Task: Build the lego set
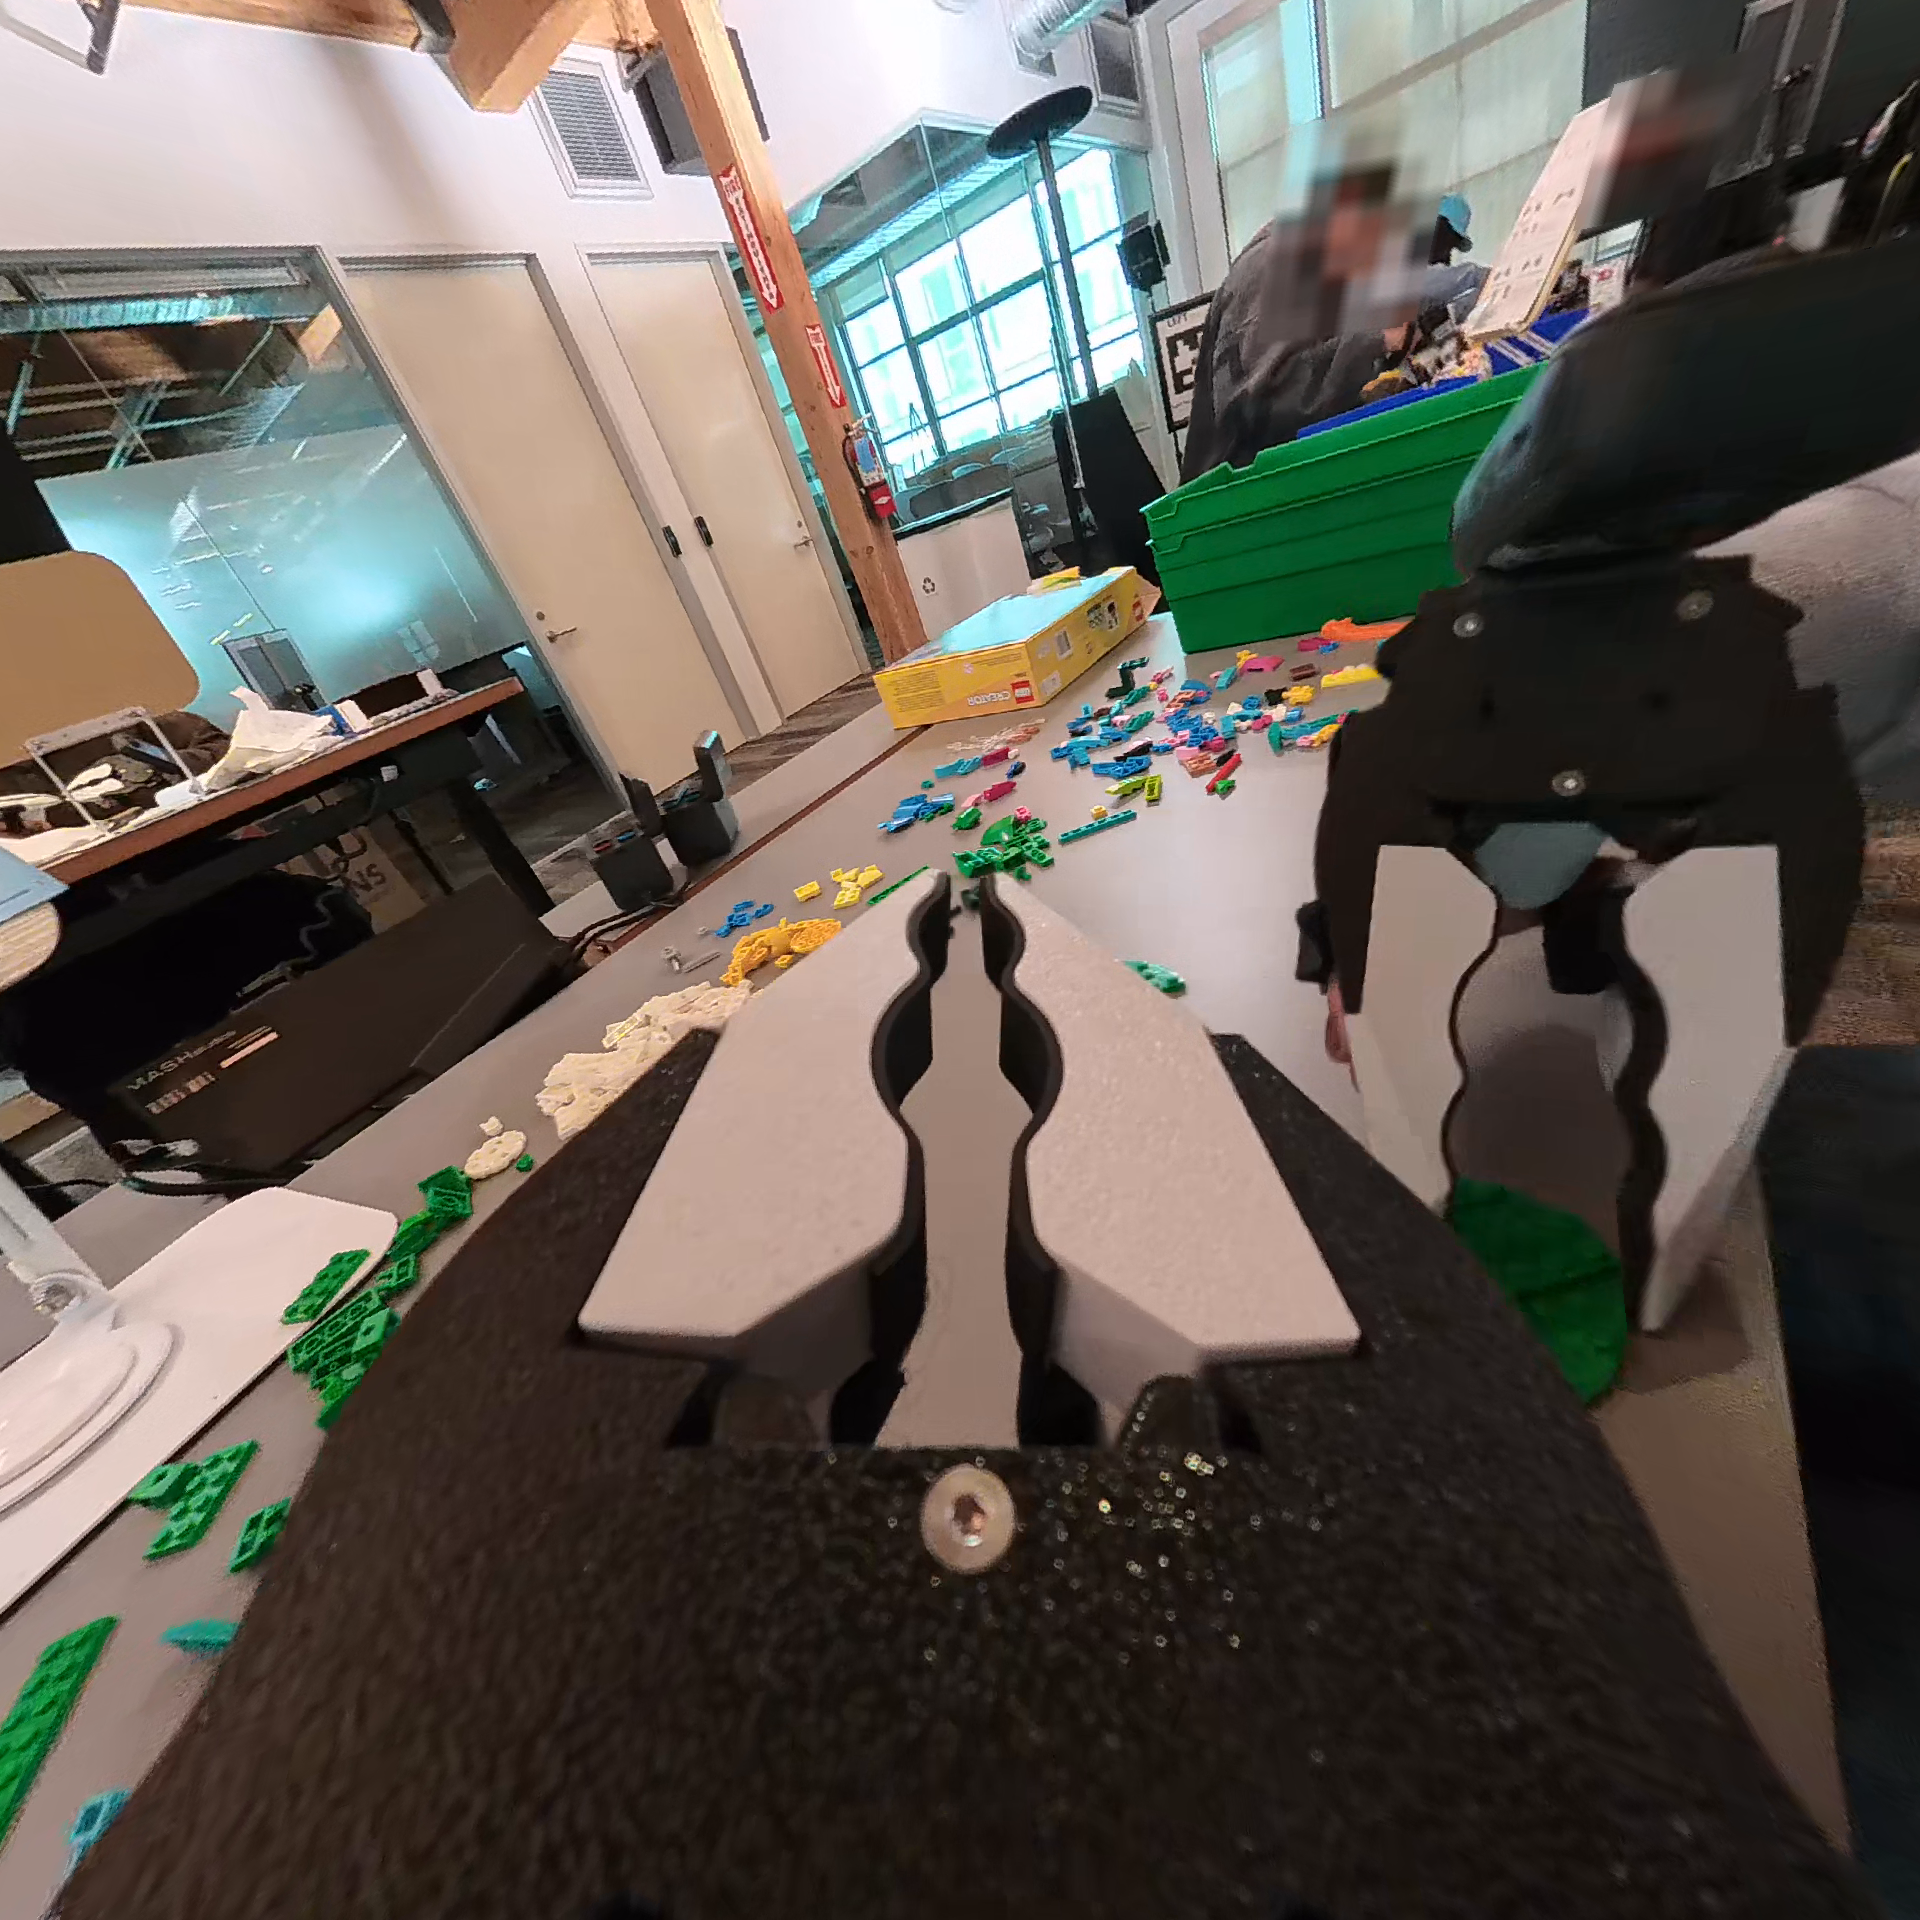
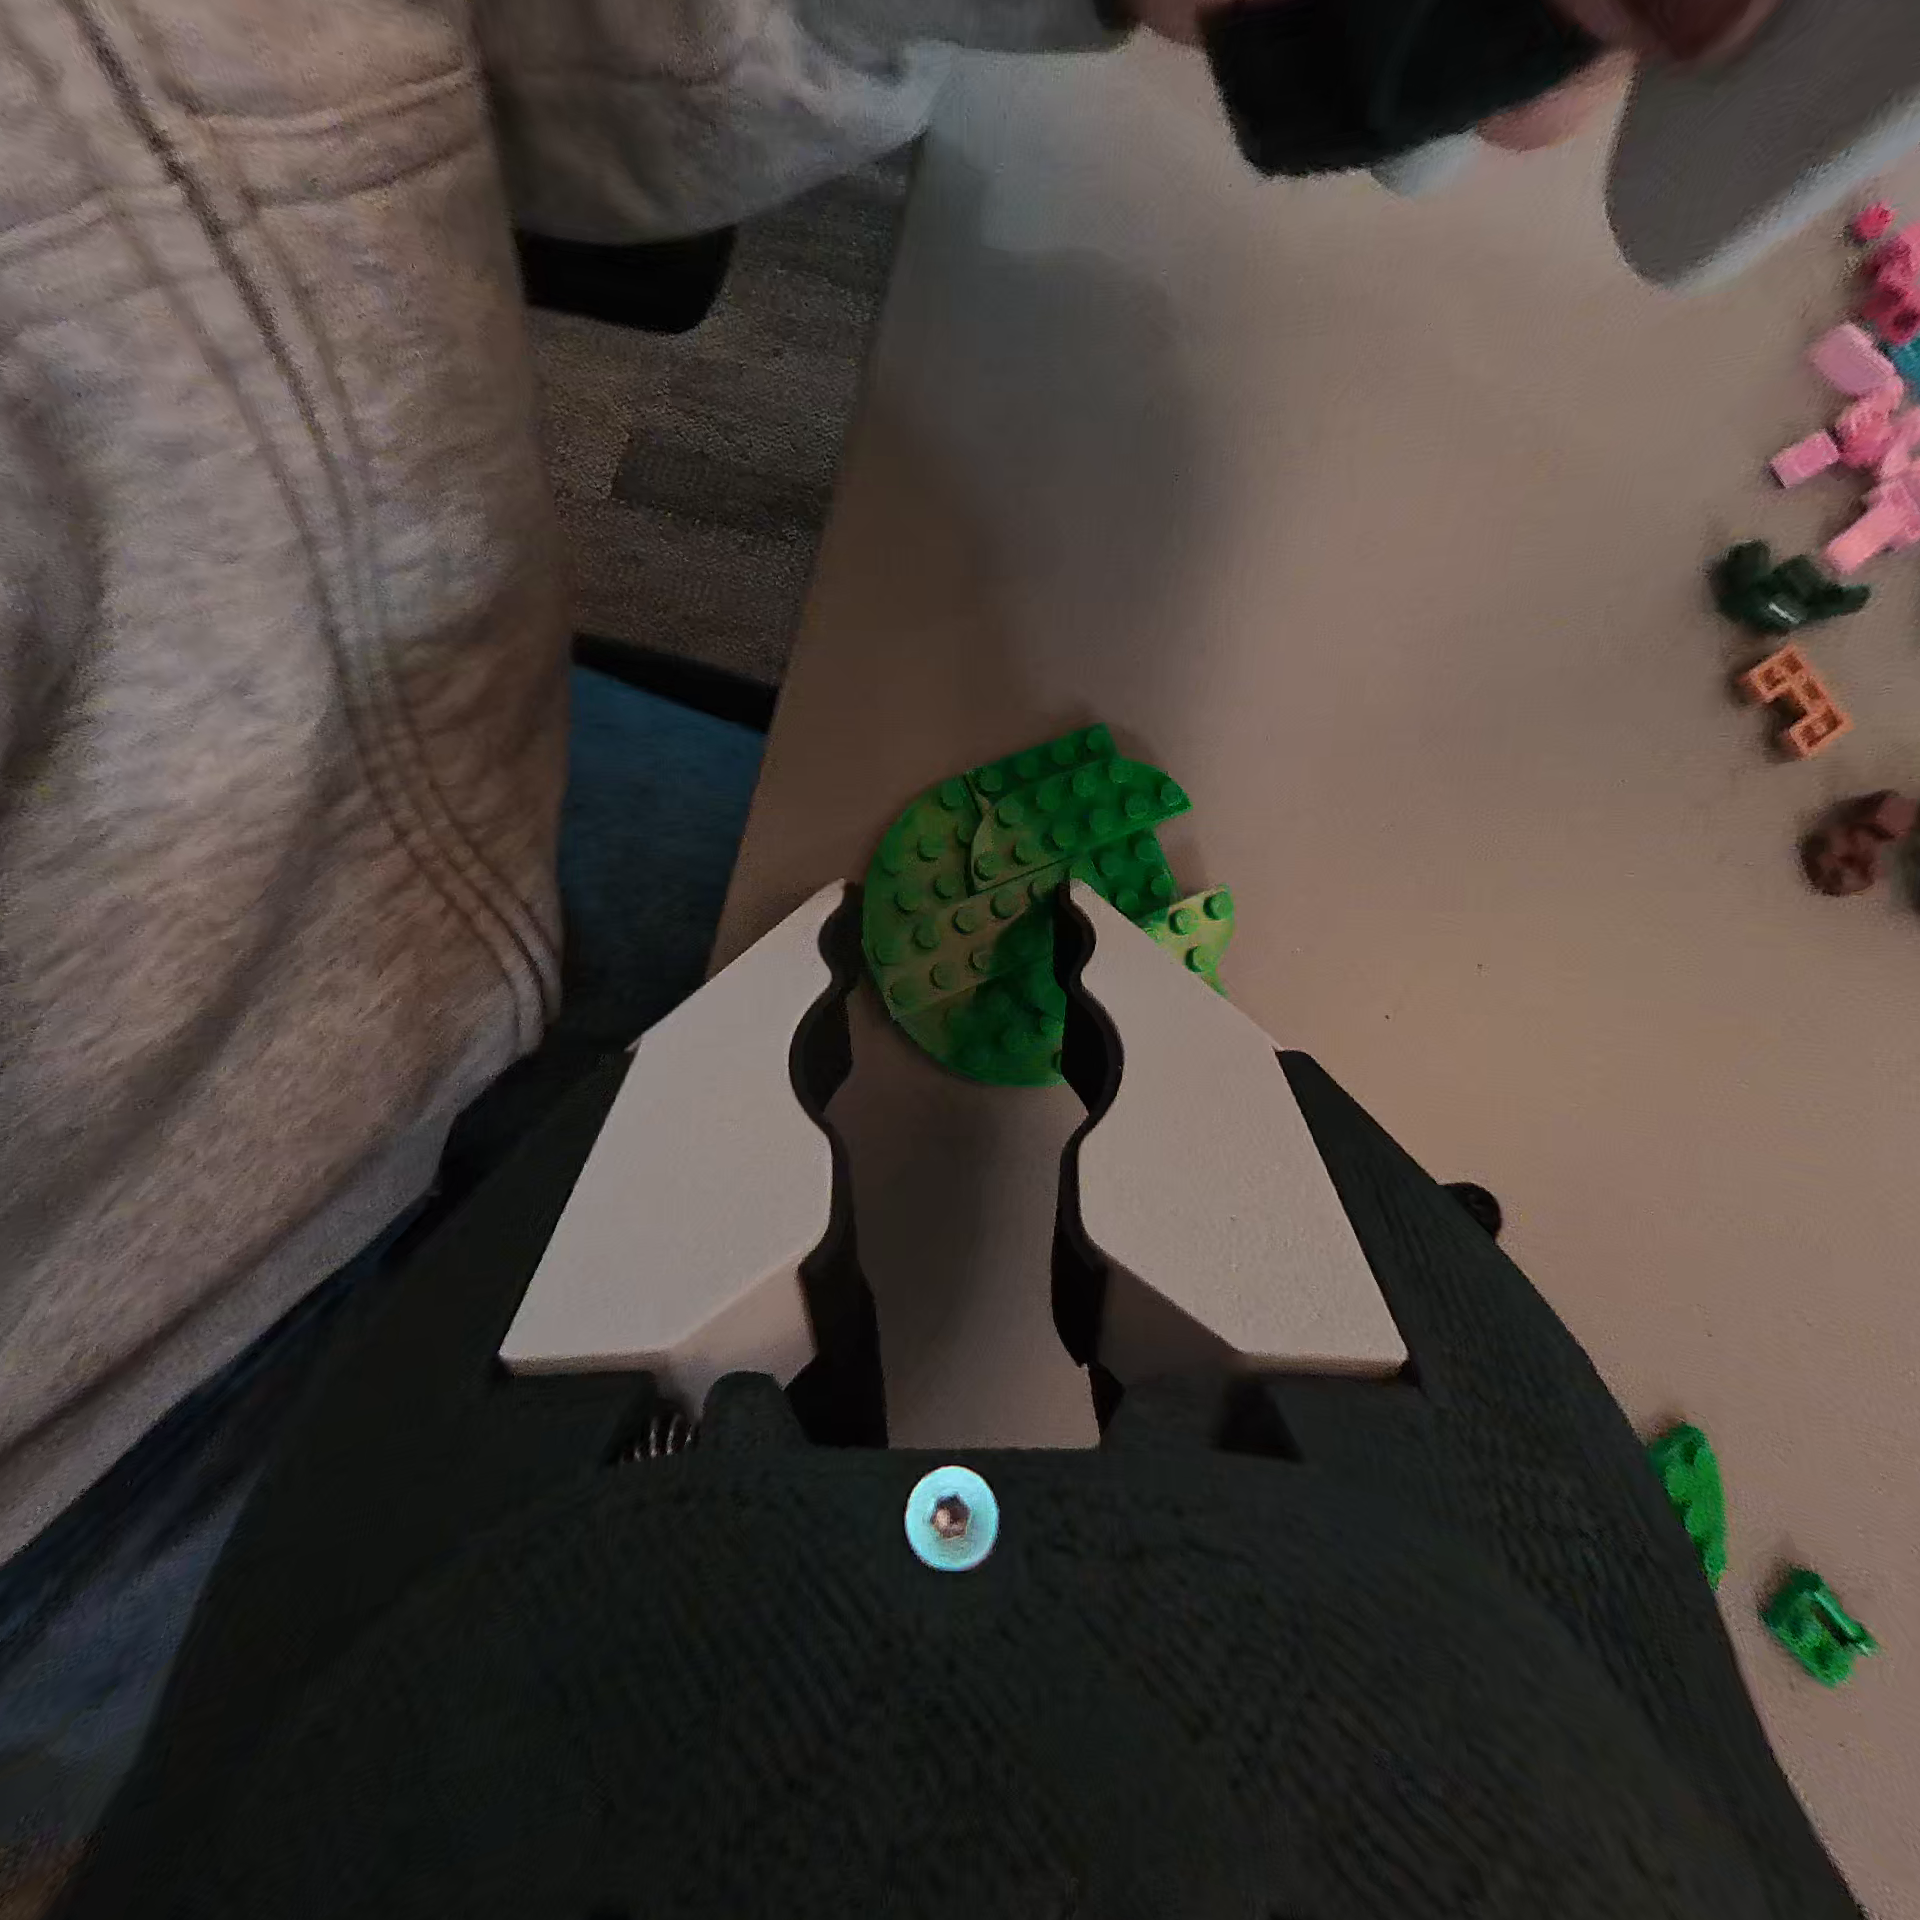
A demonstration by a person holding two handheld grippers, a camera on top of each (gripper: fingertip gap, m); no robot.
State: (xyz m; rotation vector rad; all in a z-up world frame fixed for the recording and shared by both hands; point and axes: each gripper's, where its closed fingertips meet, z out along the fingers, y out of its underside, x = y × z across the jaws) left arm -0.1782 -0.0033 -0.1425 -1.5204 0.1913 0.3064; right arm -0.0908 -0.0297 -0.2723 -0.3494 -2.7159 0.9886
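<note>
- Left hand-held gripper [image 1: 966, 894]: fingers nearly pressed together, only a thin slit at the tips, nothing between them; it hangs above the grey table [image 1: 1226, 935], clear of the bricks.
- Beyond its tips lies a small pile of green bricks [image 1: 1013, 847]; yellow bricks [image 1: 774, 945] and a heap of white bricks [image 1: 634, 1049] to its left, flat green plates [image 1: 353, 1320] along the near left edge (some blurred).
- Farther back: a scatter of blue, pink and mixed bricks [image 1: 1195, 717], a yellow box [image 1: 1013, 665], stacked green trays [image 1: 1320, 540].
- Right hand-held gripper [image 2: 961, 904]: fingers partly spread, tips down at the table edge on either side of a cluster of rounded green studded plates [image 2: 997, 883].
- Left finger [image 2: 727, 1091] sits just beside the cluster's rim; right finger [image 2: 1174, 1091] overlaps its top. Whether the pads press on it, cannot tell; the plates lie flat on the table.
- Same gripper [image 1: 1538, 1278] shows in the left wrist view, pointing down over the green plates [image 1: 1548, 1278].
- Right of it: pink bricks [image 2: 1870, 436], a dark green piece [image 2: 1777, 597], an orange piece [image 2: 1792, 701], a brown piece [image 2: 1855, 857].
- A person's grey sweatshirt [image 2: 239, 623] fills the left of the right wrist view.
</note>
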